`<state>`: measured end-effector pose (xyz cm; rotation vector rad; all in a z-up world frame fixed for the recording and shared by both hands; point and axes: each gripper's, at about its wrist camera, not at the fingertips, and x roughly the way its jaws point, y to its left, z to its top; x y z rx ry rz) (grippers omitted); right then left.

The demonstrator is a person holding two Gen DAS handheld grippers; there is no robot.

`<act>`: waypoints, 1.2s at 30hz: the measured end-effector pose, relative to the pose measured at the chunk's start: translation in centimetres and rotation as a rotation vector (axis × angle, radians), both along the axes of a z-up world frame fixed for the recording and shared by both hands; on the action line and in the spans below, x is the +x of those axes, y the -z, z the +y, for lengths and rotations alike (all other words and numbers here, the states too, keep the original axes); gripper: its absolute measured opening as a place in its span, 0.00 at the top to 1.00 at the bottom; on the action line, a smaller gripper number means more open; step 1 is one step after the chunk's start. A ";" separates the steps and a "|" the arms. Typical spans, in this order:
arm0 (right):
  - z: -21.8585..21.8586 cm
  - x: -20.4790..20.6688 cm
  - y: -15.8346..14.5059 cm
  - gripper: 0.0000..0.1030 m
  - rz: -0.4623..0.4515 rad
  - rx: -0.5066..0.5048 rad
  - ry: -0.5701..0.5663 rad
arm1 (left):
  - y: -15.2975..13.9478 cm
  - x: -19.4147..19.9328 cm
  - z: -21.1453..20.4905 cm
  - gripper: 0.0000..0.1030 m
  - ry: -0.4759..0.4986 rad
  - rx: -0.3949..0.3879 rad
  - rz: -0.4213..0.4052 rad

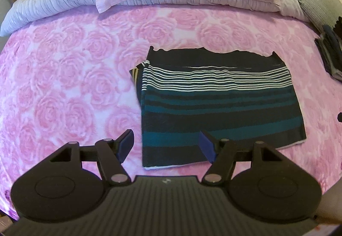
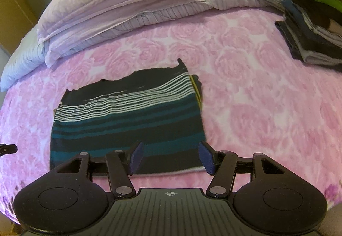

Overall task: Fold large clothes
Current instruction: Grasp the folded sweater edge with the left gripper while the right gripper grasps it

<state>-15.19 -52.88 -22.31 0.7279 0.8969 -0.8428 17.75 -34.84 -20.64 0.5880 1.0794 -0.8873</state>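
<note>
Two tongs, left tongs [image 1: 166, 147] and right tongs [image 2: 171, 156], wide and empty | over near hem of dark teal-and-white striped folded knit garment [image 1: 215, 103] on pink rose-patterned bed cover [image 1: 64, 86] | advice: pinch both near corners, fold evenly toward far edge.

You hold your left gripper [image 1: 166, 146] pitched steeply downward with its 2 blue-padded fingers [image 1: 125, 144] spread apart and nothing clamped between them, while your right gripper [image 2: 171, 158] tilts down the same way, its 2 fingers [image 2: 207, 157] likewise parted and gripping nothing.
</note>
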 end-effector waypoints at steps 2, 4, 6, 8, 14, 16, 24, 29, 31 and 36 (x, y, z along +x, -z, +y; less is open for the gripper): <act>-1.5 -0.3 1.2 0.46 -0.008 -0.001 -0.005 | 1.0 -0.1 -0.7 0.38 -0.016 0.007 -0.013; -3.0 -0.7 2.9 0.46 -0.011 0.003 0.001 | 2.4 -0.2 -1.5 0.38 -0.030 0.018 -0.031; -4.3 -1.0 4.6 0.46 -0.016 0.014 0.010 | 3.7 0.0 -2.2 0.38 -0.041 0.027 -0.039; -5.7 -1.4 6.3 0.46 -0.037 0.033 0.021 | 5.0 0.3 -2.9 0.38 -0.048 0.026 -0.036; -8.9 -2.2 12.1 0.46 -0.119 0.103 0.029 | 9.0 1.6 -4.8 0.42 -0.028 -0.018 -0.005; -9.8 -2.3 14.2 0.46 -0.152 0.126 0.032 | 10.5 2.2 -5.4 0.49 -0.009 -0.023 -0.005; -11.7 -4.3 20.5 0.47 -0.319 0.270 0.088 | 16.4 5.3 -5.2 0.65 -0.033 -0.062 0.131; -11.4 -5.2 22.1 0.47 -0.410 0.282 0.049 | 18.0 6.8 -4.3 0.71 -0.030 -0.097 0.178; -11.7 -5.9 22.8 0.47 -0.468 0.307 0.076 | 18.2 7.3 -4.0 0.71 -0.033 -0.112 0.208; -12.1 -4.9 22.5 0.62 -0.441 0.322 0.078 | 18.3 8.2 -3.8 0.71 -0.016 -0.134 0.254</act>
